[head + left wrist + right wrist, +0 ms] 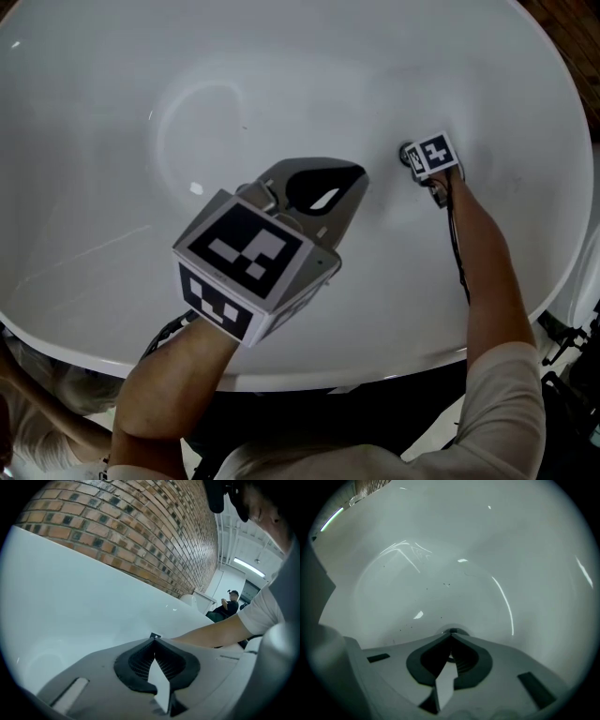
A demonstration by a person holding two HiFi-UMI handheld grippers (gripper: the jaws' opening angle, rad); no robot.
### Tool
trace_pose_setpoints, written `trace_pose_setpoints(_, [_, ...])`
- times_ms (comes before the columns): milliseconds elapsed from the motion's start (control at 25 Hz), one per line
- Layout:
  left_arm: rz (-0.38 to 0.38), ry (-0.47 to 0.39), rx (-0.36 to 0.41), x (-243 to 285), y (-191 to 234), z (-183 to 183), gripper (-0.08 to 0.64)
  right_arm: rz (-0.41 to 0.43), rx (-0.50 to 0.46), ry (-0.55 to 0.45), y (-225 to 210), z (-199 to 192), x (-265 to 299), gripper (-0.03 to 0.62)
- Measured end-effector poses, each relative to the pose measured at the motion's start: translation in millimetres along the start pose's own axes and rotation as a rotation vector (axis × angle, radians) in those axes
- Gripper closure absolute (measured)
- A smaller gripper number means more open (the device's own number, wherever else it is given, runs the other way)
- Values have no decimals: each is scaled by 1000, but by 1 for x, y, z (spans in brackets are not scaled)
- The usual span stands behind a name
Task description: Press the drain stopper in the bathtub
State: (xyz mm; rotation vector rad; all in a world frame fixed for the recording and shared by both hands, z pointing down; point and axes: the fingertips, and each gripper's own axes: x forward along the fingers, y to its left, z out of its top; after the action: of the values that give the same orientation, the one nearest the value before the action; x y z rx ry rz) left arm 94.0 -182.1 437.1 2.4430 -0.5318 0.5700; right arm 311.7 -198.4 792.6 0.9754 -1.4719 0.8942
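Observation:
The white bathtub [112,84] fills the head view. At its bottom right, the round drain stopper [407,154] is mostly covered by my right gripper [412,157], whose jaws are shut and whose tips rest on it. In the right gripper view the shut tips [452,633] sit on the stopper's dark rim [462,631], with the curved tub floor [440,555] beyond. My left gripper [359,174] hangs above the tub's middle, shut and holding nothing. In the left gripper view its closed tips [153,638] point at the tub's inner wall [70,597].
A brick wall [140,527] rises behind the tub. My right forearm [220,629] reaches down across the tub's near rim [394,370]. A person [229,603] sits far off in the room. Small dark specks dot the tub floor [446,584].

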Motion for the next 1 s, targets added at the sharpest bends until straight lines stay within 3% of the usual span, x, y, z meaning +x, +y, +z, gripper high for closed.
trace_pose_setpoints(440, [73,-20,92,1,14,2,557,-30,77,-97,-13,11,-74,575])
trace_pose_setpoints(760, [186,-128,112,-21,33,25,557,-66,89,-186,-13,32,-130,575])
trace_pose_setpoints(1000, [223,-199,101,-46,29,50,557,-82,73,-253,-3,49,-176,575])
